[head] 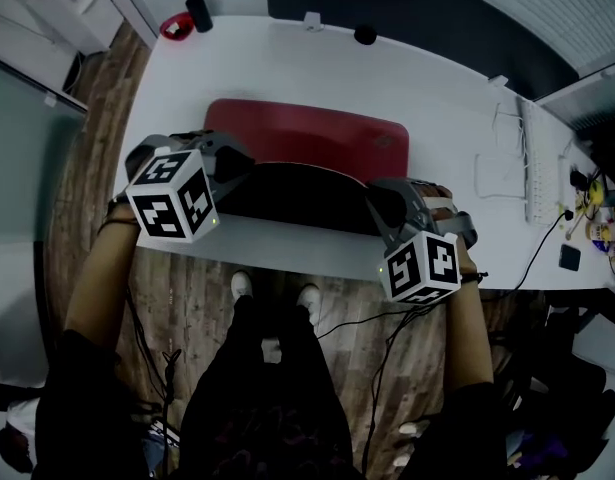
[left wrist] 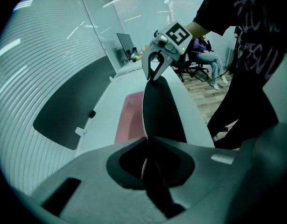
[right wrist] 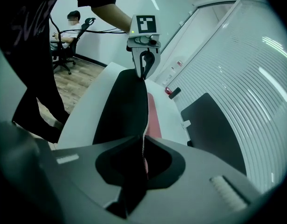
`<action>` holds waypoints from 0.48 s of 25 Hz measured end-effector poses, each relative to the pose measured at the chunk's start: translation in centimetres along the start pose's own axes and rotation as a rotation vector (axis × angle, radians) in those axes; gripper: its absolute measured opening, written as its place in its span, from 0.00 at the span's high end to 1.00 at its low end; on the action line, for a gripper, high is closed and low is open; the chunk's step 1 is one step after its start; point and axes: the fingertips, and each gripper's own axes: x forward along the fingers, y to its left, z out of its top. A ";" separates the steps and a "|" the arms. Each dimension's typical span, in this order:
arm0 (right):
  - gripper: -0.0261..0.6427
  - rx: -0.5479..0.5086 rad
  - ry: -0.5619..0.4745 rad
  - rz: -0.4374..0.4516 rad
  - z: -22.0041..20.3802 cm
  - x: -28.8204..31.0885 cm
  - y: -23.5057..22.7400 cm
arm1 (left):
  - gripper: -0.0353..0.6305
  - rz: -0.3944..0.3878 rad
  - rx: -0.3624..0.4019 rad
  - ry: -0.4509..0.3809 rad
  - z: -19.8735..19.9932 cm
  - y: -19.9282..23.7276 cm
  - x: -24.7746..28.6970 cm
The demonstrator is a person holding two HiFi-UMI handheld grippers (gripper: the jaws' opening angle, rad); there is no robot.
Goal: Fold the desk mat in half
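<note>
The desk mat [head: 307, 133] lies on the white table [head: 437, 98], red on top and black underneath. Its near edge is lifted, so the black underside [head: 297, 193] faces me. My left gripper [head: 235, 168] is shut on the mat's near left corner and my right gripper [head: 387, 208] on the near right corner. In the left gripper view the mat's edge [left wrist: 162, 111] runs from between my left gripper's jaws [left wrist: 145, 148] to the right gripper [left wrist: 155, 76]. The right gripper view mirrors this: the mat [right wrist: 124, 111] stretches from the right gripper [right wrist: 142, 146] to the left gripper [right wrist: 143, 73].
A white keyboard [head: 534, 163] and cables lie at the table's right. A black cup [head: 198, 13] by a red object and a small black round thing [head: 365, 35] stand at the far edge. A seated person [right wrist: 64, 36] is in the background.
</note>
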 end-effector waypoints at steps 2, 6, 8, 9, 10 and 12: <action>0.90 -0.011 0.001 0.014 -0.5 1.0 -0.8 | 0.91 -0.012 -0.011 -0.004 -0.4 1.2 1.0; 0.90 -0.006 -0.001 0.042 -1.4 3.5 -2.8 | 0.91 -0.039 -0.056 -0.013 -1.7 3.8 2.8; 0.90 0.001 0.006 0.048 -2.0 5.0 -4.2 | 0.91 -0.038 -0.064 -0.008 -2.3 5.5 3.7; 0.90 0.005 0.011 0.051 -2.3 5.8 -4.9 | 0.91 -0.037 -0.065 -0.002 -2.6 6.3 4.2; 0.90 0.010 0.016 0.054 -2.6 6.7 -5.5 | 0.91 -0.035 -0.065 0.008 -2.9 7.0 4.7; 0.90 0.017 0.029 0.063 -3.2 8.4 -6.4 | 0.91 -0.029 -0.059 0.030 -3.6 8.2 5.8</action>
